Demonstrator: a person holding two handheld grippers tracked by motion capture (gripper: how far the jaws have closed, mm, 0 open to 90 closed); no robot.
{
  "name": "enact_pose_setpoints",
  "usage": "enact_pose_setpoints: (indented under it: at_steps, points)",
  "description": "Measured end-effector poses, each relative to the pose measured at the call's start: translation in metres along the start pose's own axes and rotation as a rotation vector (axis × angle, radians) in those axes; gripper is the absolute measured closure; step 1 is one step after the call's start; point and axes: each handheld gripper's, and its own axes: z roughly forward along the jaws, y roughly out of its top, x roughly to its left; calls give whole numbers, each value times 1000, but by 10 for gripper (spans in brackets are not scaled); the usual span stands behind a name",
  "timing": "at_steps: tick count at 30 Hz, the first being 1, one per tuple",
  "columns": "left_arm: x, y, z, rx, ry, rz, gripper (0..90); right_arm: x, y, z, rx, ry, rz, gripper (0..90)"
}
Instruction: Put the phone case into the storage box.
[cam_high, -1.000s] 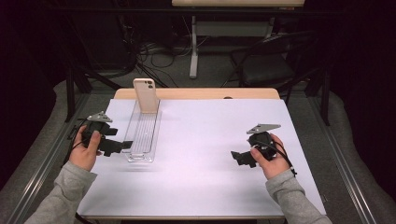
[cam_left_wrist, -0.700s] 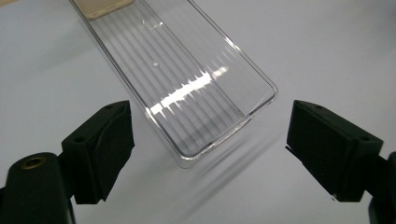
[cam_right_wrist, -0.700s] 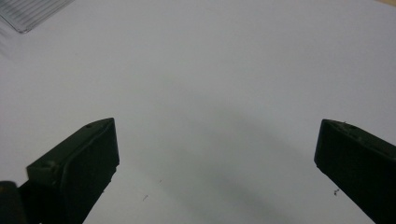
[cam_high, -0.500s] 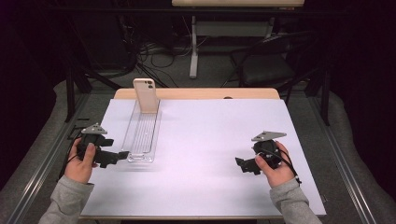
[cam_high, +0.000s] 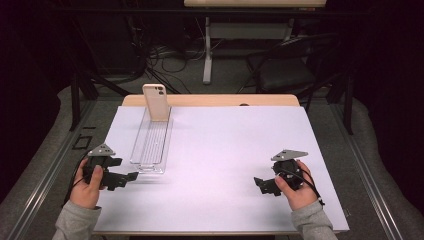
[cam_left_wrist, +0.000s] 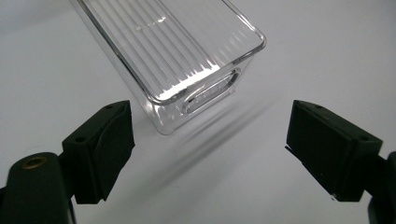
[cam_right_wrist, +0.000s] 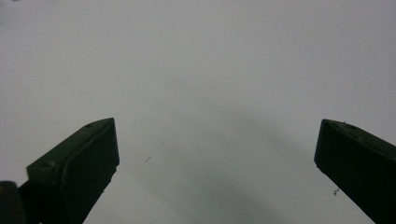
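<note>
**Both grippers drawn back toward the person, clear tray untouched**

Since a second ago both hands have pulled back toward the person's edge of the table: the left gripper (cam_high: 131, 176), which was level with the near half of the clear tray (cam_high: 151, 143), now sits just short of the tray's near end, and the right gripper (cam_high: 258, 183) has slid nearer the person as well. Tray and phone have not shifted.

Taking the tray as the landmark: it is a long, narrow, ribbed clear plastic bin lying lengthwise on the white table sheet (cam_high: 225, 145), toward its left side. A beige phone (cam_high: 157, 102) stands upright at the tray's far end, camera lenses at its top, though whether it rests inside the tray or against its end wall I cannot tell.

Just off the tray's near end, and slightly to its left, the left gripper points across toward it. From the left gripper view its jaws stand wide apart with nothing between them, and the tray's near end wall (cam_left_wrist: 205, 88), with its moulded handle slot, lies just ahead of the gap, closer to the left jaw and touching neither.

Well apart from the tray, far to its right, the right gripper rests low over the sheet. Its jaws are spread wide too, with bare white sheet (cam_right_wrist: 201, 93) between them.
</note>
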Motion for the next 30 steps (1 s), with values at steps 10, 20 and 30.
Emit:
enact_pose_setpoints:
  at_steps: [10,20,30]
  points:
    - [-4,-9,2,-44,-29,2,151,3,-11,2,-6,10,4,0]
    - [-8,-16,1,-57,-35,21,151,8,-18,7,-5,12,5,0]
    - [-9,-20,3,-64,-38,19,150,13,-23,10,-7,7,-1,3]
